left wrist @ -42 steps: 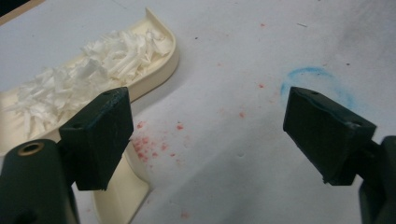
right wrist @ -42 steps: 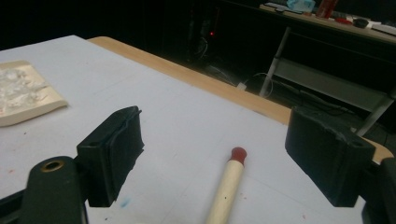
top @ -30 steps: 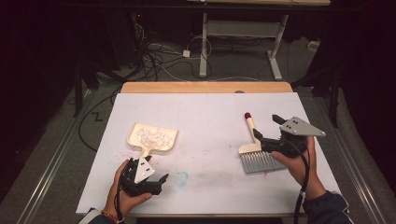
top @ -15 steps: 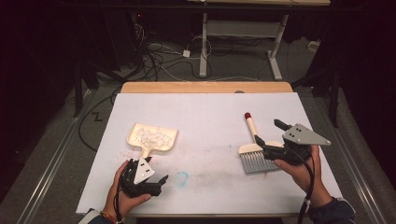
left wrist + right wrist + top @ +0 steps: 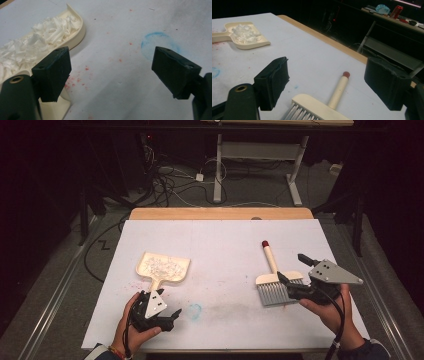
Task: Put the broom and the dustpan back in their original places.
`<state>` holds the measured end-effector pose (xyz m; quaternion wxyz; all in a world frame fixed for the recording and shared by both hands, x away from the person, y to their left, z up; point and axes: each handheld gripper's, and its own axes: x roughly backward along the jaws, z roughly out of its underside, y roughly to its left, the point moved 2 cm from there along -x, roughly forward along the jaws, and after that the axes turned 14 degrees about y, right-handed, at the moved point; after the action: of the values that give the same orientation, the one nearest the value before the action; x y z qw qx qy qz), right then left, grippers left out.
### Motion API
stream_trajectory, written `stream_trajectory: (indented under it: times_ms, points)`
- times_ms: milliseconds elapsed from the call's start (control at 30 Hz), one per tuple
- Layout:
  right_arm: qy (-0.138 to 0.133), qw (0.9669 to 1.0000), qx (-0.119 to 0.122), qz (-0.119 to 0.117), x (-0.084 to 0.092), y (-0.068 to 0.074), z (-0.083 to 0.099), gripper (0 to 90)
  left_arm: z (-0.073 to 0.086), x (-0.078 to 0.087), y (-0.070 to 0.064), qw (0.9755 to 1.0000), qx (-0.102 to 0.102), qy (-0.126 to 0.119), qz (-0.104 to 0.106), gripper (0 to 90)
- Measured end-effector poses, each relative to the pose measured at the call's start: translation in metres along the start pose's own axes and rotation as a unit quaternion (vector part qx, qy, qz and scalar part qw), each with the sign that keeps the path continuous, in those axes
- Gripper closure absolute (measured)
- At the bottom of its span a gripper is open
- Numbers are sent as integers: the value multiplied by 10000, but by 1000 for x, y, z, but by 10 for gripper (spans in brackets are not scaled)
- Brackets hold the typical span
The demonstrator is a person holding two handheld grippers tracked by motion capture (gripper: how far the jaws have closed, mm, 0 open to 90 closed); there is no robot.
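Observation:
A cream dustpan (image 5: 162, 268) holding white shreds lies on the left of the white table (image 5: 220, 235). My left gripper (image 5: 170, 317) is just below its handle, open and empty. In the left gripper view the dustpan (image 5: 37, 47) lies to the left of the left gripper (image 5: 111, 72). A cream brush (image 5: 274, 282) with grey bristles and a red-tipped handle lies flat on the right. My right gripper (image 5: 292, 266) stands open at the right end of the brush head. In the right gripper view the brush (image 5: 322, 105) lies below and between the parted jaws of the right gripper (image 5: 327, 82).
A blue chalk circle (image 5: 195, 310) and red specks mark the sheet near the left gripper. The table's wooden far edge (image 5: 220, 213) borders dark floor with cables and a desk frame (image 5: 260, 155). The dustpan (image 5: 244, 35) lies far left in the right gripper view.
My right gripper has drifted a little to the right and toward the person, away from the brush, which stays flat. The left gripper and dustpan have not moved.

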<state>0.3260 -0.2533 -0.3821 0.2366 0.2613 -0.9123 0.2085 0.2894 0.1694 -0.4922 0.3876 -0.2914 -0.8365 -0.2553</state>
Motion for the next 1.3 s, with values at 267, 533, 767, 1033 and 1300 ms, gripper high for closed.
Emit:
stream_trajectory:
  times_ms: [267,533,767,1033,1300]
  points:
    - [19,10000,92,-21,7,0,9,201,0,-1,0,10000,-27,38,-2,156]
    - [35,9999,128,-52,12,2,20,201,-1,-1,-2,10000,-8,-13,35,156]
    - [83,9997,217,-27,16,5,32,201,-1,-1,-3,10000,-41,19,7,156]
    - [49,9997,245,55,21,3,47,201,-1,-2,-3,10000,-90,10,-14,156]
    - [83,9999,120,91,23,-2,62,201,-3,-2,-6,9999,-128,7,-22,156]
